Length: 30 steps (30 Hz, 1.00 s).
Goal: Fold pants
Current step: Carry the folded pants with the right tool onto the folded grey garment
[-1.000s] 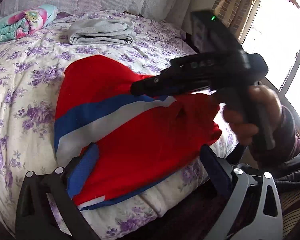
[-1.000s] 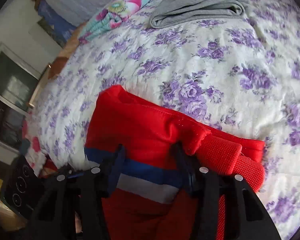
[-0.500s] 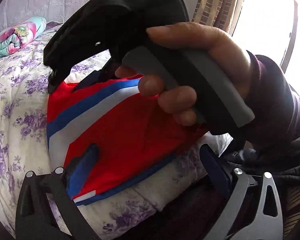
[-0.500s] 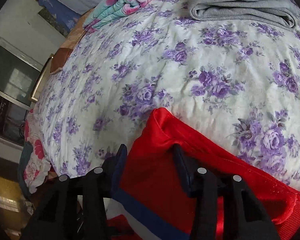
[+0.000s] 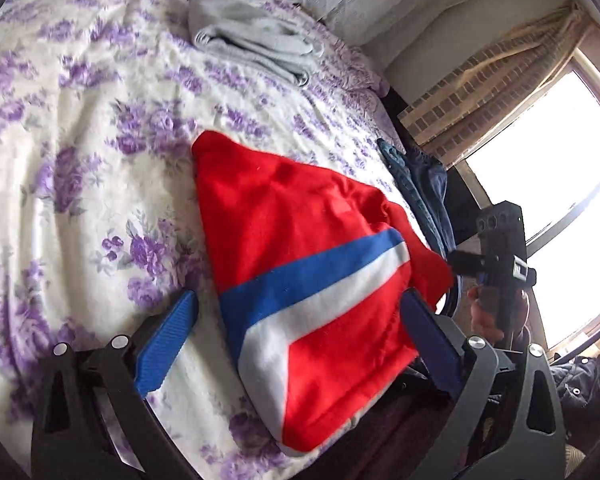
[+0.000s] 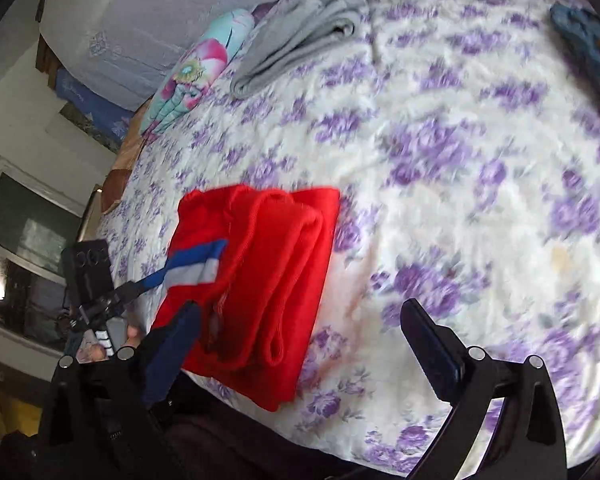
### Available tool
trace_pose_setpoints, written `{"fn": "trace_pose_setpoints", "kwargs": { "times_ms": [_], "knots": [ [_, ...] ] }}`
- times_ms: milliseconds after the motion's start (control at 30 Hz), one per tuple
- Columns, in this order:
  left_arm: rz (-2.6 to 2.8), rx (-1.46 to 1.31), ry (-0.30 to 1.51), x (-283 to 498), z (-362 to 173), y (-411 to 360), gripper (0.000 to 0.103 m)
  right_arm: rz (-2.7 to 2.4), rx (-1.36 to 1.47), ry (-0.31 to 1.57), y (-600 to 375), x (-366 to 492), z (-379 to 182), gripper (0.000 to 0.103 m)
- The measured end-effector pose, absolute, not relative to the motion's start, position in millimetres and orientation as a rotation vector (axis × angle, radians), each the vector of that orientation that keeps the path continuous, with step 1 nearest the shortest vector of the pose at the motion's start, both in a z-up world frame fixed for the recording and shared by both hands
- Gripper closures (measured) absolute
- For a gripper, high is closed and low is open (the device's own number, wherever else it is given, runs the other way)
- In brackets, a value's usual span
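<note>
Pants (image 5: 308, 280): 1 red, folded on bedspread (image 5: 80, 160) | gray folded garment (image 5: 252, 48): 1 | left tongs (image 5: 296, 340), right tongs (image 6: 300, 344): both released

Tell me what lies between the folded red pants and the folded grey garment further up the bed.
Nothing but bare floral bedspread: both views show it running unbroken from the red pants up to the grey garment.

Left gripper (image 5: 298, 334): jaws spread wide, blue-padded fingers (image 5: 166, 338) pointing forward, nothing clamped between them. Right gripper (image 6: 300, 350): jaws likewise spread wide and holding nothing, dark fingers (image 6: 432, 350) angled forward. Each gripper appears at the edge of the other's view, gripped by a bare hand (image 5: 486, 316).
</note>
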State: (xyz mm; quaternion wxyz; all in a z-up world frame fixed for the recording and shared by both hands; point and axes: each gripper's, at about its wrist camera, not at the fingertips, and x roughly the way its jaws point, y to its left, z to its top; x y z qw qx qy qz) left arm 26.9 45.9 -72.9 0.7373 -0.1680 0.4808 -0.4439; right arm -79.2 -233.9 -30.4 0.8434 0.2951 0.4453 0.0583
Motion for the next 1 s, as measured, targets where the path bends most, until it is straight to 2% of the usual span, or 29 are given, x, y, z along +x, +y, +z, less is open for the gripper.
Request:
{"fn": "trace_pose_setpoints", "kwargs": {
  "times_ms": [233,300,333,400,433,467,700,900,1000],
  "knots": [
    [-1.003,-0.307,1.100,31,-67,12,0.005,0.305,0.684,0.941,-207,-36,-48,0.005],
    [-1.001,-0.289,1.097,29,-67,5,0.005,0.310,0.614,0.955,-195,-30,-45,0.022],
    [-0.996,-0.285,1.094,30,-66,2,0.005,0.316,0.593,0.945,-192,-30,-42,0.027],
    [-0.997,-0.325,1.079,28,-62,5,0.005,0.315,0.583,0.906,-193,-38,-32,0.051],
    [-1.004,-0.350,1.069,27,-58,7,0.005,0.324,0.596,0.882,-198,-44,-26,0.055],
    [-1.019,-0.372,1.056,27,-53,8,0.005,0.345,0.621,0.851,-203,-50,-20,0.065],
    [-1.063,-0.334,0.940,38,13,-13,0.005,0.413,0.624,0.692,-233,-38,40,0.066],
    [-0.996,-0.281,0.830,143,89,-44,0.005,0.392,0.552,0.606,-273,62,122,0.066],
    [-0.961,-0.246,0.769,211,125,-65,0.005,0.341,0.506,0.555,-294,126,160,0.062]
  ]
}}
